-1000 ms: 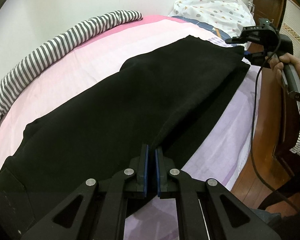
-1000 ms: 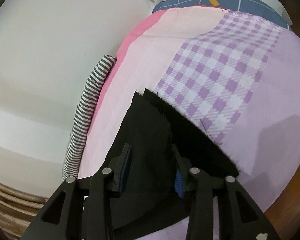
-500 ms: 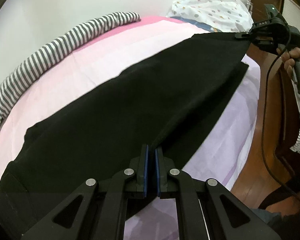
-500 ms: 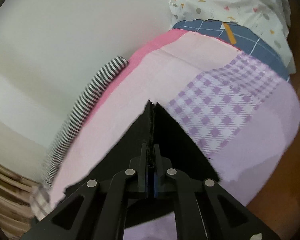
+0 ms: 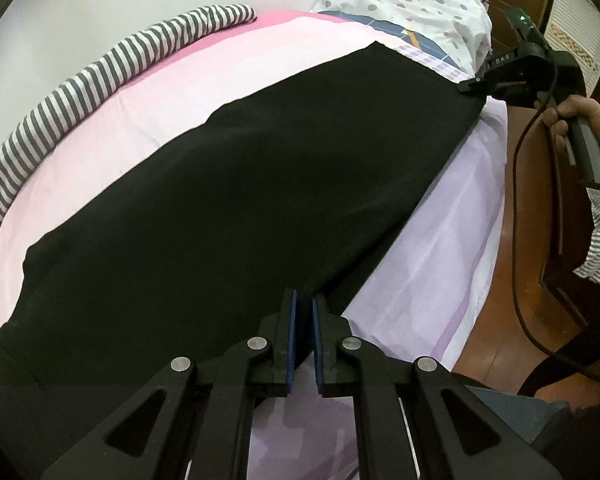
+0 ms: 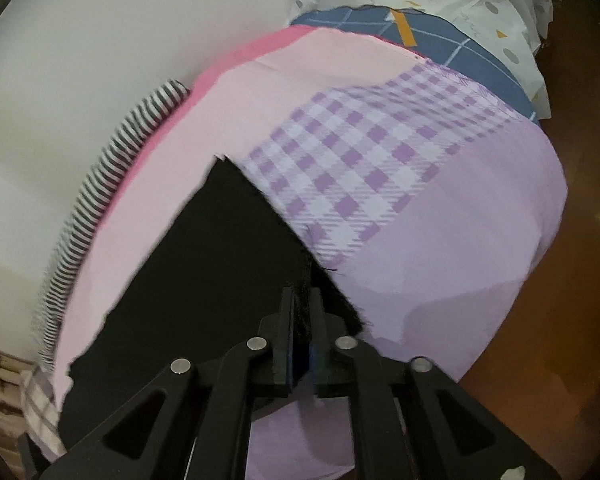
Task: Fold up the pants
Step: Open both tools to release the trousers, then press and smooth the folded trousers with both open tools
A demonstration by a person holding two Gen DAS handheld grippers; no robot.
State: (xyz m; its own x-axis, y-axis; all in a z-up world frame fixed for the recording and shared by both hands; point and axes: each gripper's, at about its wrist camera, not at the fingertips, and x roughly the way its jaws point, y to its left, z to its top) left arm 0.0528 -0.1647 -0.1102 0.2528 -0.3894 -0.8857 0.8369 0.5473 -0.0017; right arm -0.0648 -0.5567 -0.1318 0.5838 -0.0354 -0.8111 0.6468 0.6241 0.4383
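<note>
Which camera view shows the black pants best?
The left wrist view is best: the black pants stretch across the pink sheet, from the left claw to the right claw, each shut on an edge. The right wrist view shows only one end of them, near its own claw.

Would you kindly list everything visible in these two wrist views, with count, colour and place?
pants: one, black, spread lengthwise across the bed, both near-edge ends pinched by the grippers
bed sheet: one, pink, lilac and purple-check panels, covering the bed
striped roll: one, grey and white, along the wall side of the bed
pillow: one, white with coloured dots, at the head of the bed
blue cloth: one, blue with white grid lines, under the pillow
floor: brown wood, beside the bed
left gripper: one, black, shut on the pants
right gripper: one, black, shut on the pants
hand: one, holding the right gripper's handle
</note>
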